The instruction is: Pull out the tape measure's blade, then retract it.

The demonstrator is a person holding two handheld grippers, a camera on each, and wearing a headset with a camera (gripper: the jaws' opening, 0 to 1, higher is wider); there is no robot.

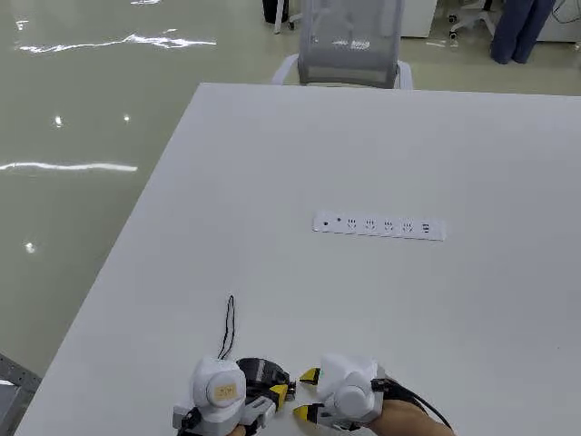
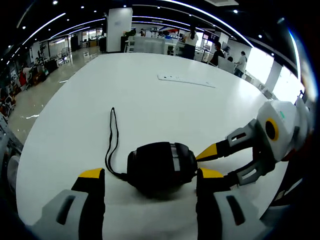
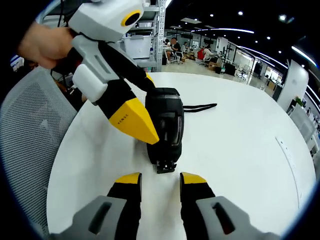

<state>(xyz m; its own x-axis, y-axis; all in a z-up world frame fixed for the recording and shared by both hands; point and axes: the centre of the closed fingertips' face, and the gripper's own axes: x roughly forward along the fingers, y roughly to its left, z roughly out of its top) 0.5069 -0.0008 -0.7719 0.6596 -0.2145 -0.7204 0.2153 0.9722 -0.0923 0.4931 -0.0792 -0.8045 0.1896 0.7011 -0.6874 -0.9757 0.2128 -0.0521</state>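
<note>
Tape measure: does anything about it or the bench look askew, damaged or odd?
Nothing stands out. The black tape measure lies on the white table between the jaws of the open left tongs, blade in, with its strap trailing flat. The open right tongs face its blade hook.

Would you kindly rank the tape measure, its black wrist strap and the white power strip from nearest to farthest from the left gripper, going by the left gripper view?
1. Tape measure: between the left gripper jaws.
2. Wrist strap: trailing away from the case, ahead and to the left.
3. Power strip: far across the table, ahead.
</note>
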